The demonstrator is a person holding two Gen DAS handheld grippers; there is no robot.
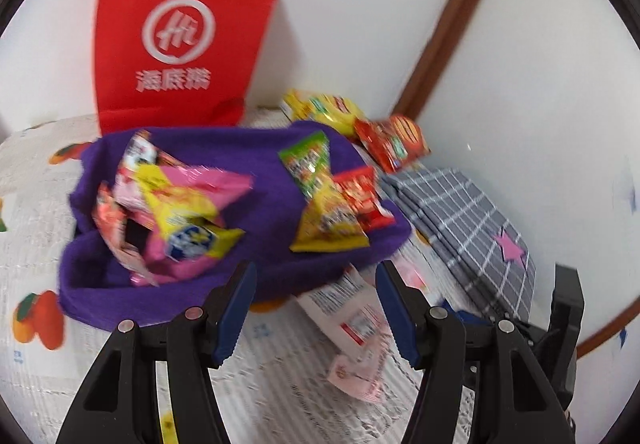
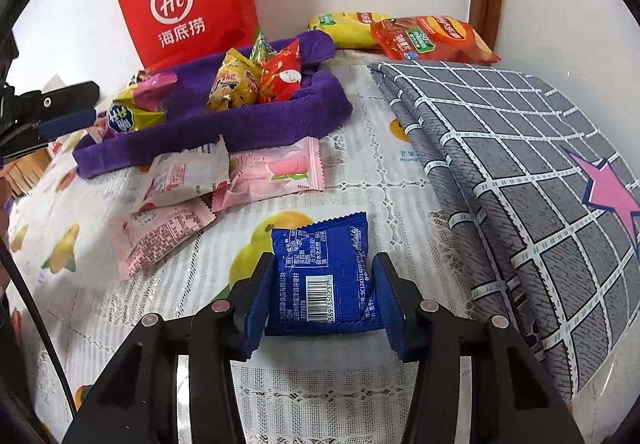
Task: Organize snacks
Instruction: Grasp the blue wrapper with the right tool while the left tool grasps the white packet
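Observation:
My right gripper (image 2: 324, 264) is shut on a blue snack packet (image 2: 320, 284), its pads pressing the packet's two sides just above the tablecloth. The purple felt tray (image 2: 240, 128) lies beyond it with several bright packets inside, yellow, red, green and pink. Three pink and white packets (image 2: 276, 172) lie loose on the cloth in front of the tray. My left gripper (image 1: 314, 276) hangs open and empty at the near rim of the tray (image 1: 280, 276). A white packet (image 1: 344, 308) lies below its fingers.
A red paper bag (image 2: 184, 0) stands against the white wall behind the tray. A yellow chip bag (image 2: 348, 28) and an orange one (image 2: 432, 38) lie at the back. A folded grey chequered cloth (image 2: 520, 164) with a pink star covers the right side.

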